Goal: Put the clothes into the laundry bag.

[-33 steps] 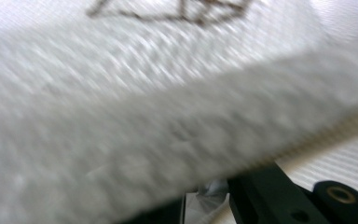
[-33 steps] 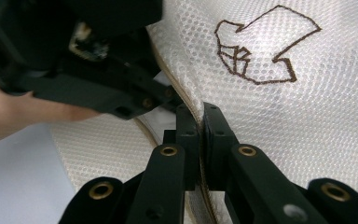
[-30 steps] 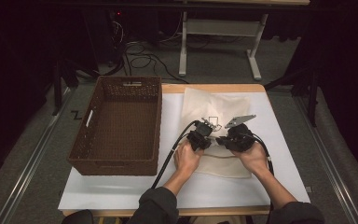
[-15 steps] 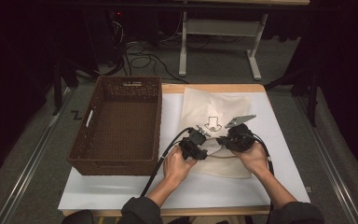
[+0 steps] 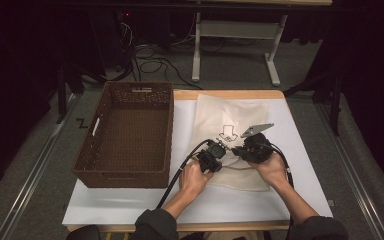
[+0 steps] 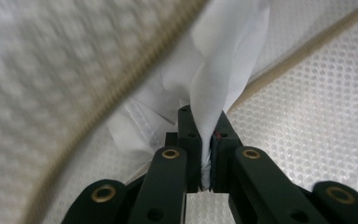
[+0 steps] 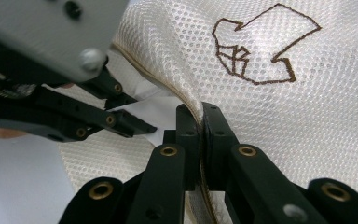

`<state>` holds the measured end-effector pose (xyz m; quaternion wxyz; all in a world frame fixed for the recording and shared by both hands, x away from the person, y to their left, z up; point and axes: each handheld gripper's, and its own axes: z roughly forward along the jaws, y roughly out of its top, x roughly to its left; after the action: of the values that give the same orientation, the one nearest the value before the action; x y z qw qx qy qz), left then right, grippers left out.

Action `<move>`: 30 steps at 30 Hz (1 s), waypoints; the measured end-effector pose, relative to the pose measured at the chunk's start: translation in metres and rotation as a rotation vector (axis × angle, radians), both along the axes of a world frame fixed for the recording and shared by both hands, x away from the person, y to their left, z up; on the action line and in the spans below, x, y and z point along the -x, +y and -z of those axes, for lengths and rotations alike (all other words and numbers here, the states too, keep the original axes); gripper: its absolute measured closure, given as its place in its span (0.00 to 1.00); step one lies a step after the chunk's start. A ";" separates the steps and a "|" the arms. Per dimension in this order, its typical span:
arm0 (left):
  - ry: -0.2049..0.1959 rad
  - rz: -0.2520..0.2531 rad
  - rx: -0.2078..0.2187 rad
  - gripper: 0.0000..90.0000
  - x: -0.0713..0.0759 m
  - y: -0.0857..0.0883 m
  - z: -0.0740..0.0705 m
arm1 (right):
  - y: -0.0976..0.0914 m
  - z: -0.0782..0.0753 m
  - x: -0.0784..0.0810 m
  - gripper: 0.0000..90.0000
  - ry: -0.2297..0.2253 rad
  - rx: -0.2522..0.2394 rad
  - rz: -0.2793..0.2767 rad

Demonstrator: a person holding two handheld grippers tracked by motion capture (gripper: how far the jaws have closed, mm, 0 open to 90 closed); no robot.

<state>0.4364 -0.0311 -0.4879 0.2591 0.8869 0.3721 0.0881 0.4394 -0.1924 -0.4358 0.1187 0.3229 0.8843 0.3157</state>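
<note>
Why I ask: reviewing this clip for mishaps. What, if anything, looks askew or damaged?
Nothing damaged. The mesh laundry bag lies slightly askew, its zipper edge lifted by the right gripper; the left gripper pinches white cloth at the opening. The basket sits square.

Both my forearms come in from the bottom of the high view, sleeves dark, hands close together over the middle of the surface. My left hand holds the left gripper, pointing forward and a bit right; its jaws have just been closing and now pinch a fold of white cloth. My right hand holds the right gripper, pointing left toward the other one, grey plate on top. Its jaws are clamped on the edge of the mesh bag. Gripper tips sit just beside each other.
</note>
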 end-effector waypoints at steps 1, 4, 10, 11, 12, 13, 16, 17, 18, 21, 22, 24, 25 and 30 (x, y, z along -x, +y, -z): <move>0.004 -0.004 0.003 0.96 -0.003 -0.001 -0.001 | 0.000 0.000 0.000 0.97 0.001 0.000 0.000; 0.012 -0.026 0.036 0.96 -0.012 -0.004 0.000 | 0.000 0.000 0.000 0.97 0.001 -0.002 -0.001; 0.005 -0.065 0.083 0.96 -0.025 -0.010 -0.002 | -0.002 0.000 0.000 0.97 0.003 0.003 0.000; 0.002 -0.070 0.090 0.96 -0.027 -0.011 -0.002 | -0.002 0.000 0.001 0.97 0.006 0.002 0.003; 0.001 -0.078 0.096 0.96 -0.029 -0.012 -0.002 | -0.002 0.000 0.001 0.97 0.009 0.001 0.005; -0.006 -0.082 0.100 0.96 -0.030 -0.012 -0.002 | -0.002 0.000 0.001 0.97 0.007 0.003 0.005; -0.016 -0.094 0.115 0.95 -0.032 -0.013 -0.003 | -0.003 0.000 0.001 0.97 0.007 0.003 0.001; -0.018 -0.094 0.119 0.94 -0.032 -0.013 -0.005 | -0.004 0.000 0.000 0.97 0.008 0.003 -0.001; -0.019 -0.087 0.128 0.93 -0.031 -0.012 -0.007 | -0.004 0.000 0.000 0.97 0.010 0.002 0.001; -0.039 -0.070 0.116 0.92 -0.026 -0.012 -0.011 | -0.004 0.000 0.000 0.97 0.015 -0.005 0.005; -0.044 -0.072 0.109 0.93 -0.027 -0.012 -0.011 | -0.004 0.000 0.000 0.97 0.016 -0.008 0.006; -0.045 -0.086 0.103 0.95 -0.032 -0.012 -0.009 | -0.004 0.000 0.000 0.97 0.014 -0.006 0.004; -0.047 -0.094 0.099 0.95 -0.035 -0.014 -0.008 | -0.004 0.000 0.000 0.97 0.010 -0.005 0.002; -0.092 -0.126 0.077 0.95 -0.043 -0.024 -0.001 | -0.002 0.001 -0.001 0.97 0.014 0.012 0.001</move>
<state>0.4797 -0.0548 -0.4866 0.3037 0.8463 0.4179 0.1303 0.4400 -0.1948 -0.4369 0.1144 0.3249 0.8868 0.3082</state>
